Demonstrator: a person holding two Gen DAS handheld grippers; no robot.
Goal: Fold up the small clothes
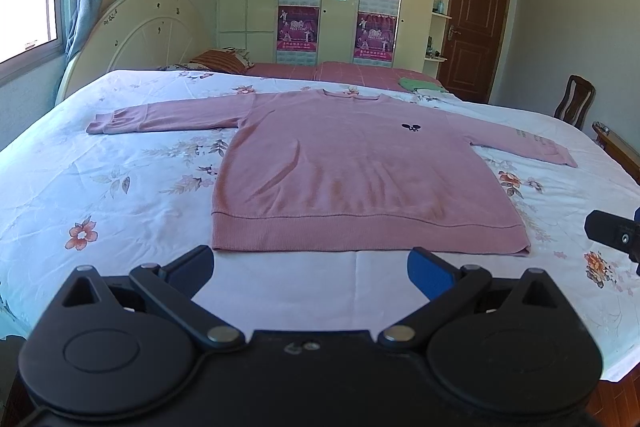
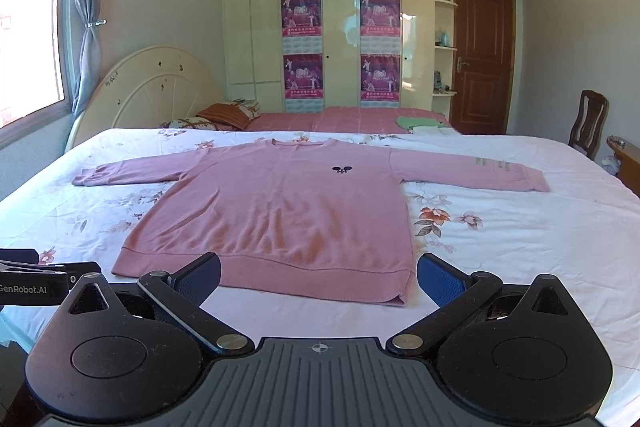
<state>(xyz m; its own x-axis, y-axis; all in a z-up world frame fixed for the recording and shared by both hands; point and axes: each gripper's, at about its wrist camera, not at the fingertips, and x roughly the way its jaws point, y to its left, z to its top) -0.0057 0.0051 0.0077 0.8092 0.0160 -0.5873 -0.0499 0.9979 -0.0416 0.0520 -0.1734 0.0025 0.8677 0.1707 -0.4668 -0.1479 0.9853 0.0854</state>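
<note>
Left wrist view shows a pink sweater lying flat on the bed, face up, both sleeves spread out to the sides, its hem close to the near edge of the bed. The left claw hangs just before the hem with its jaws wide apart and nothing between them. In the right wrist view, the right claw is also spread apart and empty, near the hem's right corner.

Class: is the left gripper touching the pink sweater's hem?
Apart. The left wrist view shows bare sheet between the open left gripper and the pink sweater.
</note>
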